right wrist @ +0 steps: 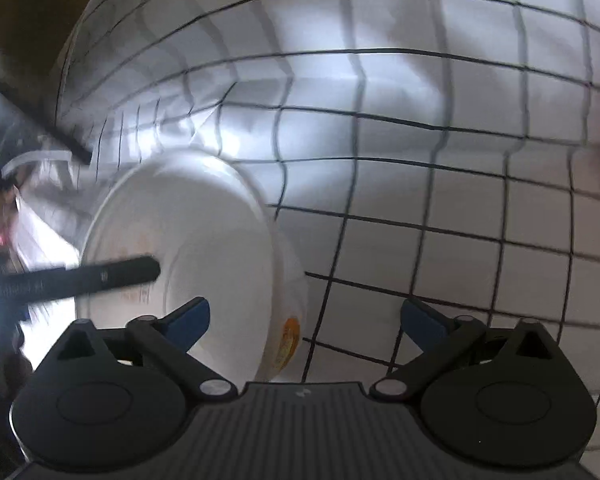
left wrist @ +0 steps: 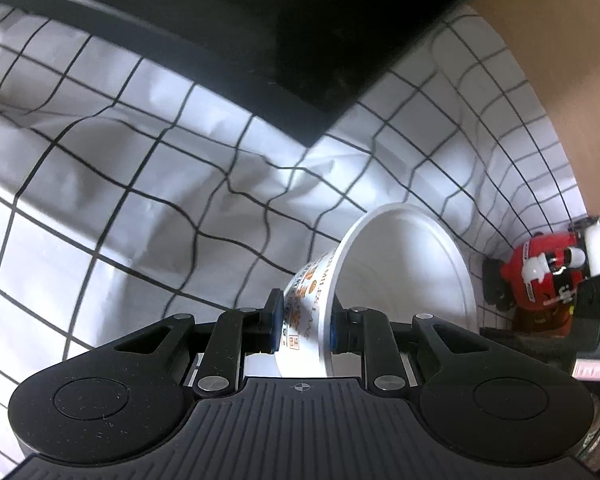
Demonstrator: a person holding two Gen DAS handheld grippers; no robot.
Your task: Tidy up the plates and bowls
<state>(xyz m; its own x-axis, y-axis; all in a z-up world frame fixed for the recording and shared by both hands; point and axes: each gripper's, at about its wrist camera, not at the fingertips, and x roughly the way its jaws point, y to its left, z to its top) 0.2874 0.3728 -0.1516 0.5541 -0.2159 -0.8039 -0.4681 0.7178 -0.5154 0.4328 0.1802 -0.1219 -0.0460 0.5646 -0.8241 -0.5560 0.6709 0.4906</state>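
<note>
In the left wrist view, a white cloth with a black grid [left wrist: 120,184] covered the desk and lay in wrinkles. A dark, flat-edged object [left wrist: 228,32] sat at the far side of it. Nearer the middle, the left gripper [left wrist: 303,326] had its jaws pinching the wall of a white bowl with orange print [left wrist: 380,276], one blue pad outside on the print and one inside. The bowl was tipped so its mouth faced right. Farther right, near the cloth's edge, stood a red and white toy figure [left wrist: 540,276].

In the right wrist view, a black finger [right wrist: 100,276] reached from the left across the same bowl [right wrist: 204,248], which lay low and left of centre over the cloth [right wrist: 440,160]. The right gripper [right wrist: 305,322] had its jaws spread wide, empty, its left blue pad in front of the bowl and its right pad over bare cloth.
</note>
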